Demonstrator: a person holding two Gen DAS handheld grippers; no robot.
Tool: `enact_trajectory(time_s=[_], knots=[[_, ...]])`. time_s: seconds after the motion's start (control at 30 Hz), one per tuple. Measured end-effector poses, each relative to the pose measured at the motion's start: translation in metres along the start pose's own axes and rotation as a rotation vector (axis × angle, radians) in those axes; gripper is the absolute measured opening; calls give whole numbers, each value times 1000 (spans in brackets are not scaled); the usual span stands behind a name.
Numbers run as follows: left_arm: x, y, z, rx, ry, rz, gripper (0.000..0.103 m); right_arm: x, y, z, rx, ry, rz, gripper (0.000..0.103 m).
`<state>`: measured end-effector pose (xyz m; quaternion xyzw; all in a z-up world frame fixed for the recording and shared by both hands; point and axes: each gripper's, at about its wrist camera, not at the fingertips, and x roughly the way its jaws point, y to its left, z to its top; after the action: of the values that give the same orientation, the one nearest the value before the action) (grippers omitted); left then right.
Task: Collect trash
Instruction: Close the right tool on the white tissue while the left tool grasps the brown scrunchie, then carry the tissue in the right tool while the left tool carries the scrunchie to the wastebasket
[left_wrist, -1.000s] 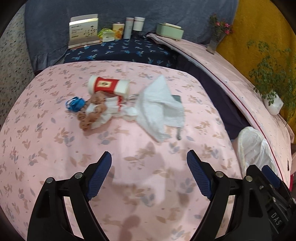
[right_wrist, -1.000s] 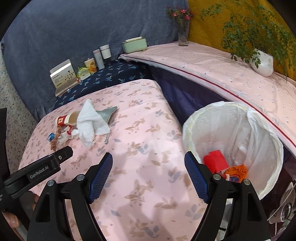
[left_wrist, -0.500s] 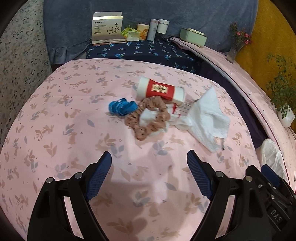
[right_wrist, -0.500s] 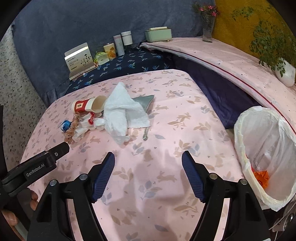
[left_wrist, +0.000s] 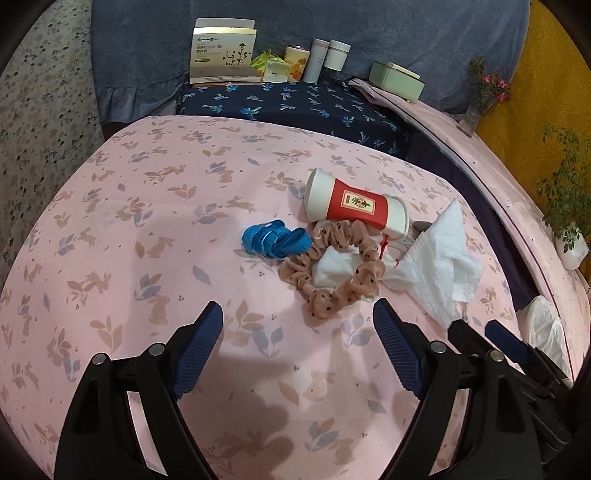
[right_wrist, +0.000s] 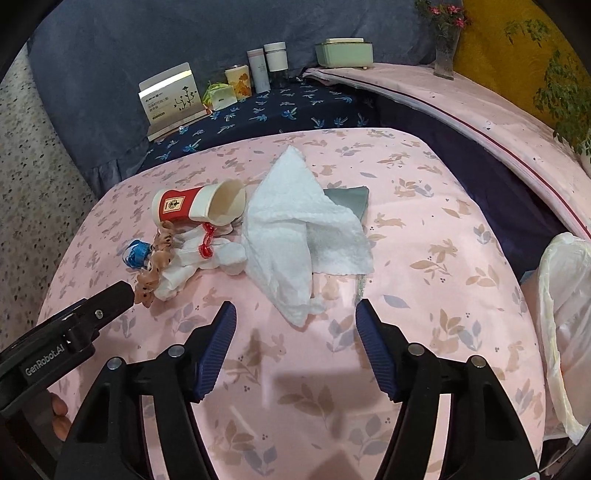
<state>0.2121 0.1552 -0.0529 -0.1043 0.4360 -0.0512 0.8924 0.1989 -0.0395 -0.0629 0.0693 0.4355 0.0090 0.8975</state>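
On the pink leaf-print table (left_wrist: 129, 221) lies a small heap: a red-and-white paper cup (left_wrist: 356, 205) (right_wrist: 197, 207) on its side, a blue ribbon (left_wrist: 273, 239) (right_wrist: 136, 253), a tan dotted scrunchie (left_wrist: 334, 266) (right_wrist: 155, 266) over a crumpled white tissue (left_wrist: 334, 267), and a large white napkin (left_wrist: 439, 258) (right_wrist: 299, 232). My left gripper (left_wrist: 297, 338) stands open just short of the scrunchie, nothing between its fingers. My right gripper (right_wrist: 295, 334) hovers before the napkin's near corner, its jaws closing, with nothing between them. The white-lined trash bin (right_wrist: 565, 321) (left_wrist: 545, 325) stands at the table's right edge.
A grey-green flat object (right_wrist: 349, 197) lies partly under the napkin. On the dark blue shelf (left_wrist: 295, 101) behind stand a card box (left_wrist: 223, 55), cans, bottles and a pale green box (left_wrist: 397, 79). A potted plant (left_wrist: 567, 229) and flower vase (right_wrist: 445, 48) sit on the right ledge.
Both grippers have swung left from the bin side toward the heap, which now sits closer and more central. The right gripper's jaws have narrowed. The bin has slid to the right edge.
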Motion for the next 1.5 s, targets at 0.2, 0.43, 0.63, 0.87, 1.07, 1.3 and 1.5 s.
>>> enact_trajectory(time_s=[0.2,0.43,0.63,0.87,1.07,1.3,1.5], knots=[[9,-14,7,51,2,-33,79,18,3,10,-3,18,4,52],[31,-18,10,51,54,-49,52,35,3,5,-13,63,7,25],[32,-23,6,64,69,-65,17,30,-2,0,-2,68,28,11],[13,-31,3,64,44,-82,9,5,-10,-1,20,34,58,8],[-11,-51,3,78,18,-101,9,-23,-24,2,50,-19,66,8],[-35,-88,1,123,-9,-138,9,-59,-47,6,87,-86,69,8],[-48,-126,-7,175,-18,-170,8,-95,-76,9,124,-154,66,8]])
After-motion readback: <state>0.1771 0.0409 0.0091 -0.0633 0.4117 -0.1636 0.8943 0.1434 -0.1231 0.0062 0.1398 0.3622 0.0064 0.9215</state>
